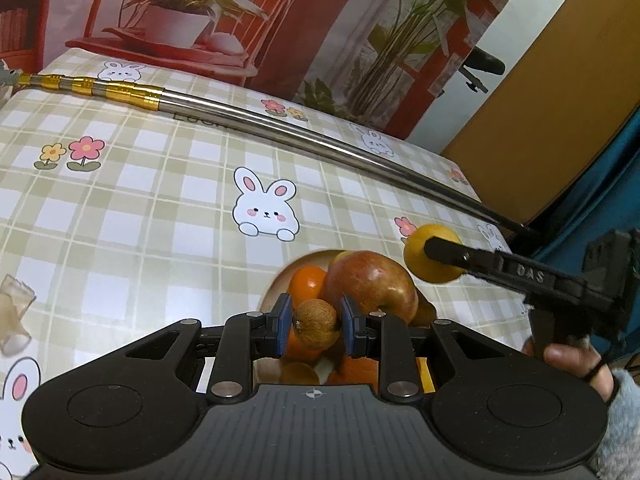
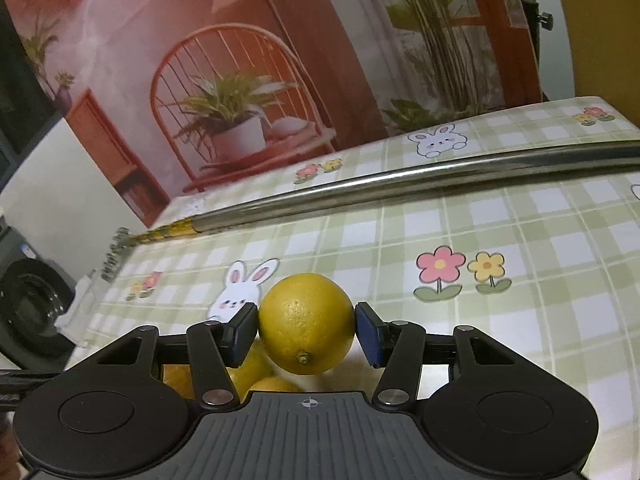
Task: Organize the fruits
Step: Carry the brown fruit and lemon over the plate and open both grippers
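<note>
My left gripper [image 1: 314,326] is shut on a small brown kiwi [image 1: 316,323] and holds it over a round plate [image 1: 276,280] piled with fruit: a red apple [image 1: 370,282] and an orange [image 1: 307,285]. My right gripper [image 2: 306,330] is shut on a yellow lemon [image 2: 306,322]; more lemons [image 2: 250,368] lie below it, partly hidden by the gripper body. In the left wrist view the right gripper [image 1: 436,254] holds that lemon [image 1: 428,254] just right of the plate.
A long steel pole with a gold end [image 1: 280,128] lies across the far side of the checked tablecloth [image 1: 140,208]; it also shows in the right wrist view [image 2: 400,186]. A crumpled wrapper [image 1: 14,312] lies at the left edge. A printed backdrop stands behind the table.
</note>
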Demonstrator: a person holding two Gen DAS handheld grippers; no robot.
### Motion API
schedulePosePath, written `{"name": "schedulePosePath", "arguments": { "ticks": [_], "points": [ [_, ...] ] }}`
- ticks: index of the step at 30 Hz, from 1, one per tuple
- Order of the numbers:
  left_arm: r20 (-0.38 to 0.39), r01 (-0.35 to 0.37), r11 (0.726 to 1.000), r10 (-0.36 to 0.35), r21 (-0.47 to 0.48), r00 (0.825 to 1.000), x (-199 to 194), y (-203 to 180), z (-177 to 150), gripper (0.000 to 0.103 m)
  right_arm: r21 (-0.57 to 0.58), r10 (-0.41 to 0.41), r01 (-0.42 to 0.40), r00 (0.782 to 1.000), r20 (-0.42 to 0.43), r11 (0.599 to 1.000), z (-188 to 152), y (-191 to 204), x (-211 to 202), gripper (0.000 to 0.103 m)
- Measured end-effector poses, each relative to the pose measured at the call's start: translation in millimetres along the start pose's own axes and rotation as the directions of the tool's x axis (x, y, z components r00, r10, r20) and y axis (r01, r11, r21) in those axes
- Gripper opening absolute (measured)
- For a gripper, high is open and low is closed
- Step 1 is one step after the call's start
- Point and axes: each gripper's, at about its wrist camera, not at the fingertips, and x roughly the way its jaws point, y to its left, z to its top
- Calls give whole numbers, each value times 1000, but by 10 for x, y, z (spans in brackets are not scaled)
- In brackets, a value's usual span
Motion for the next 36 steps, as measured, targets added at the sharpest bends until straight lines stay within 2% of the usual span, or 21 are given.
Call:
{"name": "schedulePosePath", "arguments": {
  "ticks": [10, 23, 36],
  "points": [
    [-32, -20, 1000, 19, -1, 999, 25, -21, -143, 28, -13, 34, -34, 998, 53, 999, -347, 202, -310, 49],
    [-20, -34, 999, 34, -21, 999, 69, -12, -258, 28, -26, 35, -34, 999, 37, 999, -532, 299, -365, 49],
    [8, -20, 999, 20, -36, 1000, 56, 25, -195, 28, -51, 34, -33, 999, 11, 998, -596, 381, -323, 49]
  ]
}}
